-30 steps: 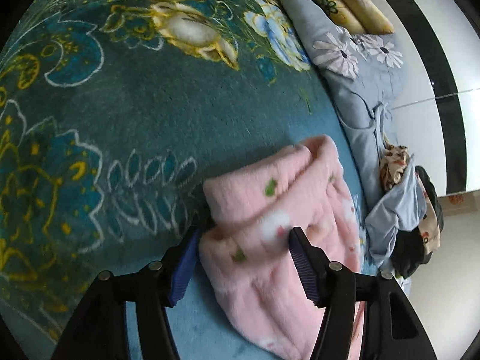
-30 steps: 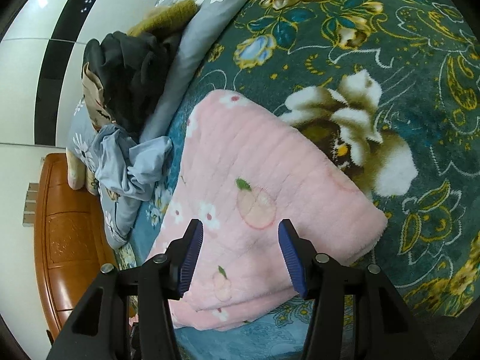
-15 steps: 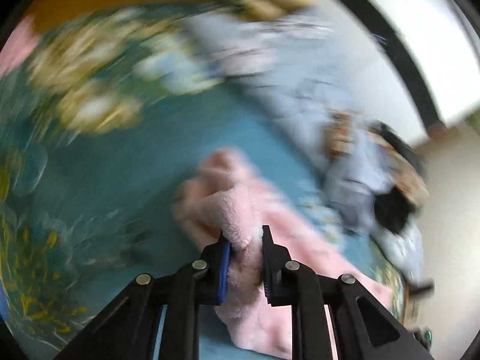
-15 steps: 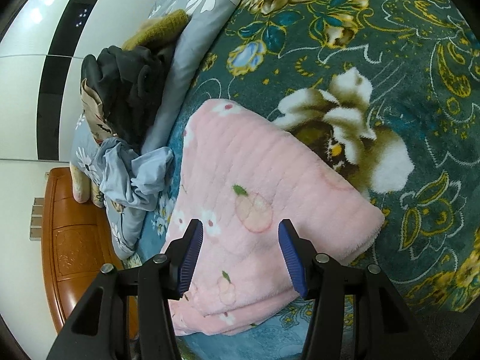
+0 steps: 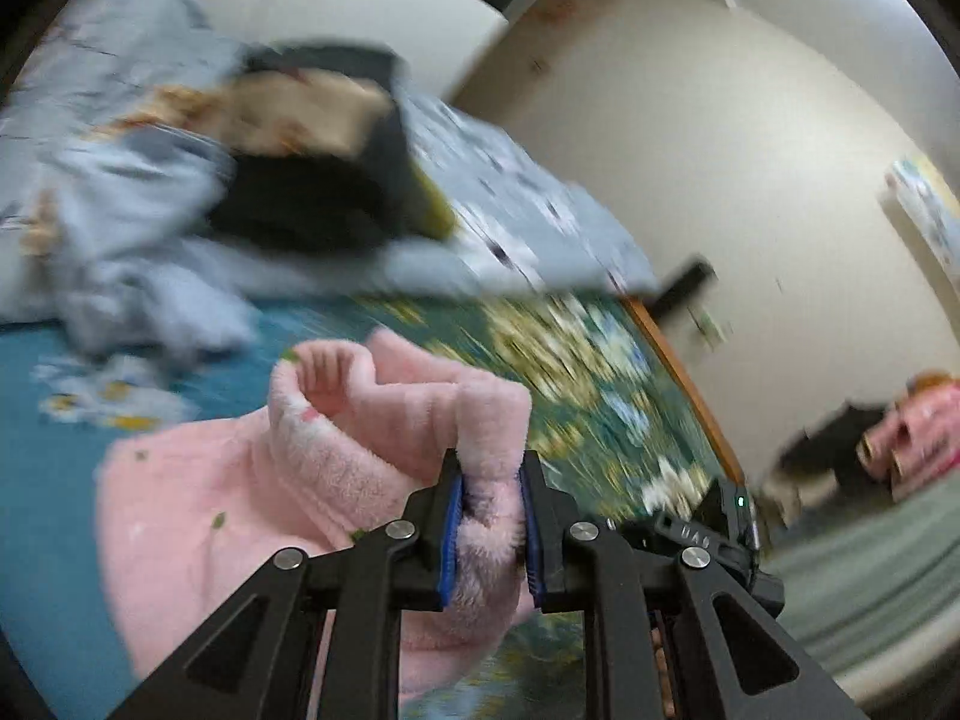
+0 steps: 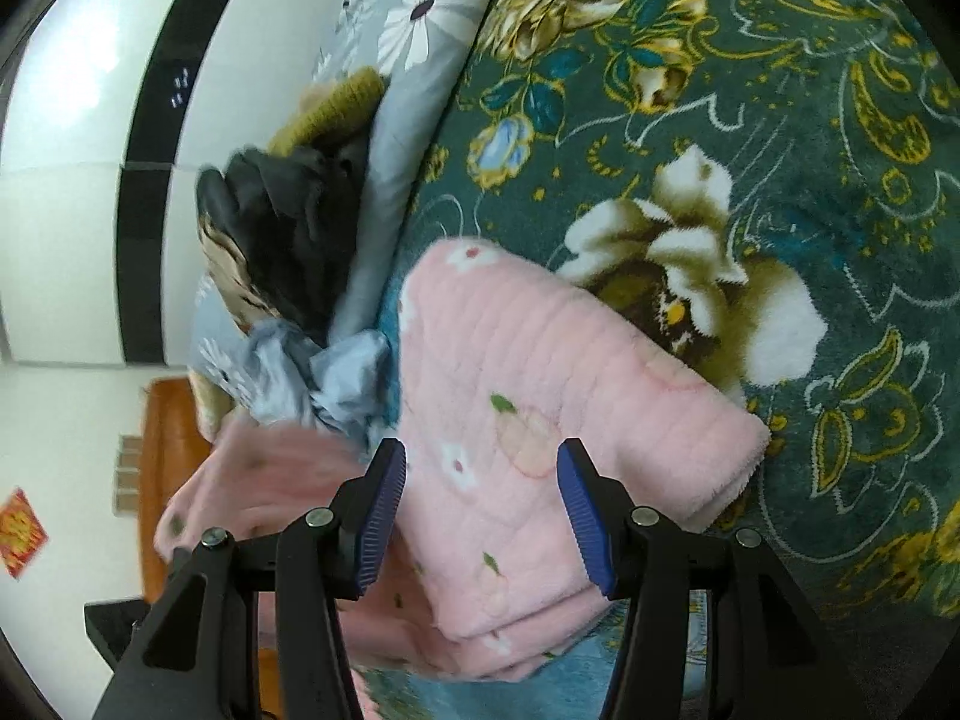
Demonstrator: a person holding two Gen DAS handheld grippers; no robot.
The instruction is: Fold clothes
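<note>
Swung left gripper [image 5: 491, 531] up w/ pinched edge of pink fleece garment [image 5: 336, 480]; was flat on bed blanket [image 6: 750, 138]. Right gripper [image 6: 480, 516] opening over folded part, not gripping. In my right view, garment's long axis runs upper-left to lower-right.

One pink fleece garment [image 6: 540, 372], one floral blanket [image 6: 750, 120], one heap of clothes [image 6: 288, 252], two grippers.

Floral teal blanket [image 6: 690, 120] bears pink fleece garment [image 6: 540, 372], clothes pile [image 6: 288, 240].
</note>
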